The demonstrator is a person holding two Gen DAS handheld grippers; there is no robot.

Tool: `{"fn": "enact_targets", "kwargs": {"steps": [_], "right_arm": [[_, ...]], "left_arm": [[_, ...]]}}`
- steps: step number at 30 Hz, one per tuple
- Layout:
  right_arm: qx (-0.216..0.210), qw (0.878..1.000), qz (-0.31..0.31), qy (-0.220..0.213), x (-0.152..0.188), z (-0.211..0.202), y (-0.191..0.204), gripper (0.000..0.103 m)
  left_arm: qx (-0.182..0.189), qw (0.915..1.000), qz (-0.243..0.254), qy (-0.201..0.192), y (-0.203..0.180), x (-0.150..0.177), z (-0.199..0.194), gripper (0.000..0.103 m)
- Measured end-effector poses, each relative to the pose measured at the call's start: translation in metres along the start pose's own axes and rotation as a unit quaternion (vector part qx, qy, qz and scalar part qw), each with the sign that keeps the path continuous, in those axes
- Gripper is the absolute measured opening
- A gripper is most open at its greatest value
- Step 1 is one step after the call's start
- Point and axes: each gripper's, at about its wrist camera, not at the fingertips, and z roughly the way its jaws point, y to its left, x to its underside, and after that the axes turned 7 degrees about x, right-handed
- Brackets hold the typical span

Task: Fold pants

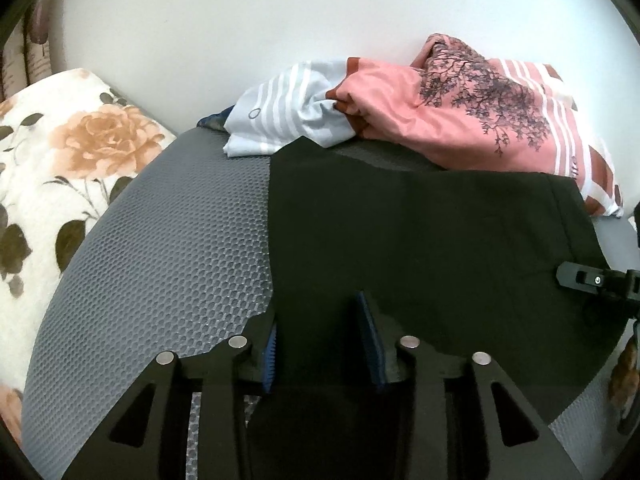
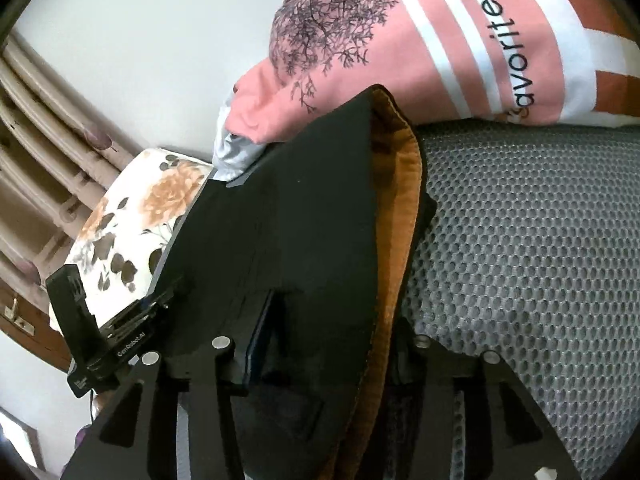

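A grey mat [image 1: 168, 232] with a raised honeycomb texture covers the work surface, set against a plain white wall [image 1: 240, 20]. To the left of the mat lies a cream cloth with large orange roses [image 1: 68, 152]. Beyond that, in the right wrist view, beige pleated curtains [image 2: 44, 128] hang in the corner. At the far edge of the mat, against the wall, sits a heap of laundry: a pale blue garment with white stripes [image 1: 288, 108] and a pink garment with a black tree print and white stripes [image 1: 472, 116]. In the right wrist view, the word "favorite" can be read on one white stripe.

The black pants [image 1: 420, 240] lie spread flat on the mat, just in front of the laundry heap and touching it. The right wrist view shows an orange-brown lining [image 2: 400, 184] along their right edge, where the fabric is doubled over.

The left gripper [image 1: 322, 336] points forward, low over the near left edge of the pants. Its jaws are released, with black fabric lying in the gap between the blue pads [image 1: 372, 340].

The right gripper [image 2: 332, 320] comes in from the right side of the pants. Its jaws sit partly parted around the doubled edge, and the fabric hides one finger, so I cannot tell whether they are gripping.
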Motion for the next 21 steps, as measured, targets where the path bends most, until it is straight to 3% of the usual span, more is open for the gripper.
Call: {"fn": "enact_targets", "kwargs": {"steps": [3, 6, 11, 17, 21], "right_arm": [[0.024, 0.999, -0.025, -0.002, 0.001, 0.002, 0.011, 0.045], [0.051, 0.997, -0.06, -0.008, 0.002, 0.004, 0.024, 0.037], [0.088, 0.99, -0.102, -0.041, 0.002, 0.002, 0.04, 0.031], [0.092, 0.99, -0.091, -0.057, 0.0, 0.001, 0.037, 0.03], [0.103, 0.987, -0.101, -0.064, 0.004, 0.0, 0.04, 0.03]], "left_arm": [[-0.01, 0.9999, -0.004, 0.001, 0.001, 0.0, 0.001, 0.046], [-0.012, 0.9999, -0.005, 0.003, 0.001, 0.0, 0.001, 0.046], [-0.019, 0.9998, -0.002, -0.008, -0.001, -0.001, -0.001, 0.026], [0.0, 0.9994, -0.03, -0.016, 0.009, -0.004, 0.0, 0.024], [-0.01, 0.9995, -0.027, -0.013, 0.006, -0.005, 0.001, 0.024]]}}
